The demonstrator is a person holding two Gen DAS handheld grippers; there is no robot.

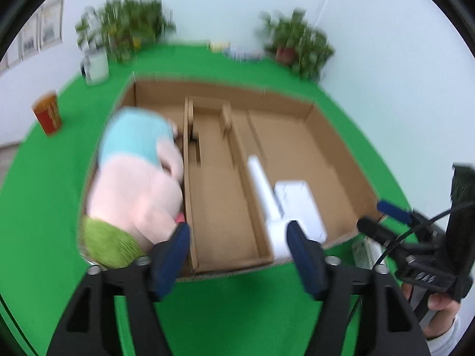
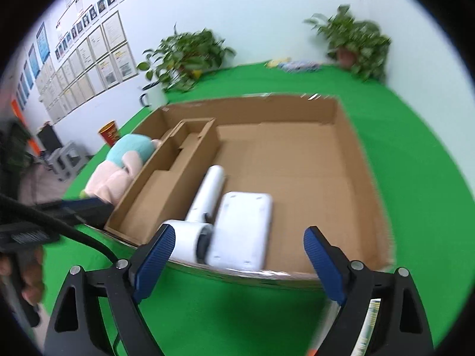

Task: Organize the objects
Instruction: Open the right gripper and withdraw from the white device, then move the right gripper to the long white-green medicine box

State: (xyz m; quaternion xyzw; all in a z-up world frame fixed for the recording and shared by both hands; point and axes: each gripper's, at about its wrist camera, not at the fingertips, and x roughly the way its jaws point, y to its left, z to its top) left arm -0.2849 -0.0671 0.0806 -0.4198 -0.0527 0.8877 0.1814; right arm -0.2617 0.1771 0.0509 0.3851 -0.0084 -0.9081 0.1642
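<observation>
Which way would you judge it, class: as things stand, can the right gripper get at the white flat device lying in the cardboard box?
Probably yes. The right gripper is open and empty, aimed down at the white flat device, which lies uncovered in the open-topped cardboard box. Only the low near wall lies between.

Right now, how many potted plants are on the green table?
2. One potted plant stands at the far left by the wall with framed papers; the other potted plant sits in the far right corner. More may be hidden outside these views.

black tongs (image 2: 239,255), blue ribbed pads (image 2: 154,255), silver screws
</observation>
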